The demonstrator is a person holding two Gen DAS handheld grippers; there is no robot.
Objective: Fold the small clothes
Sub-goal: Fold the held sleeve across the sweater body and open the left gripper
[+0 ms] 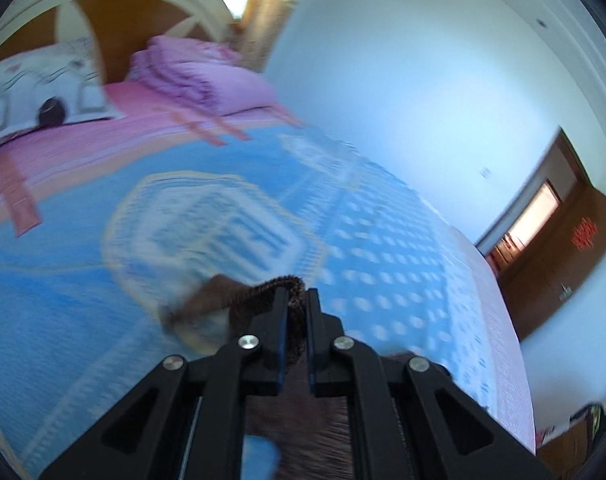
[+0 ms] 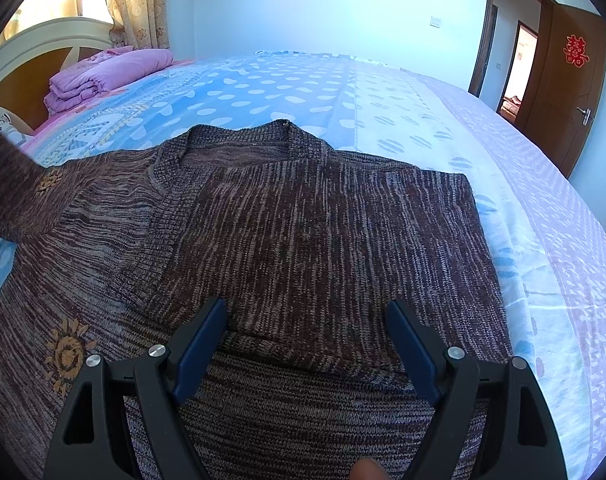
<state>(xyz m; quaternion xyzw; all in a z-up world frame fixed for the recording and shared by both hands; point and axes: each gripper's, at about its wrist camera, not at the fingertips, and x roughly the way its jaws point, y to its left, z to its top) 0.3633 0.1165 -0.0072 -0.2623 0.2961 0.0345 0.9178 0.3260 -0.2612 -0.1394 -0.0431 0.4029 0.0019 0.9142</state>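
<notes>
While the left gripper (image 1: pixel 294 300) is being held above the bed, its fingers (image 1: pixel 279 320) are being pressed together on a ribbed brown edge of the sweater (image 2: pixel 295 240), which is being pinched and lifted clear of the bedspread (image 1: pixel 83 320). Motion blur is being shown across the whole left wrist view, and the gripper is being angled downward toward the bed. Over on the other side, the right gripper (image 2: pixel 307 344) is being held low over the sweater's lower body, its blue-padded fingers (image 2: pixel 199 348) being kept spread wide apart with nothing pinched between them. A fingertip (image 2: pixel 369 470) is being glimpsed at the bottom edge of the right wrist view.

The sweater is being laid flat across the bed, collar pointing away, with orange flower motifs (image 2: pixel 67 354) being seen on its left side, and one sleeve (image 2: pixel 7 176) is being raised at the far left. The bedspread is being shown in blue with white dots. Folded purple bedding (image 2: pixel 103 72) is being rested by the cream headboard (image 2: pixel 43 36), curtains (image 2: pixel 139 4) are being hung behind it, and a brown door (image 2: pixel 563 92) is being stood open, with a red double-happiness character (image 2: pixel 576 51) being displayed on it.
</notes>
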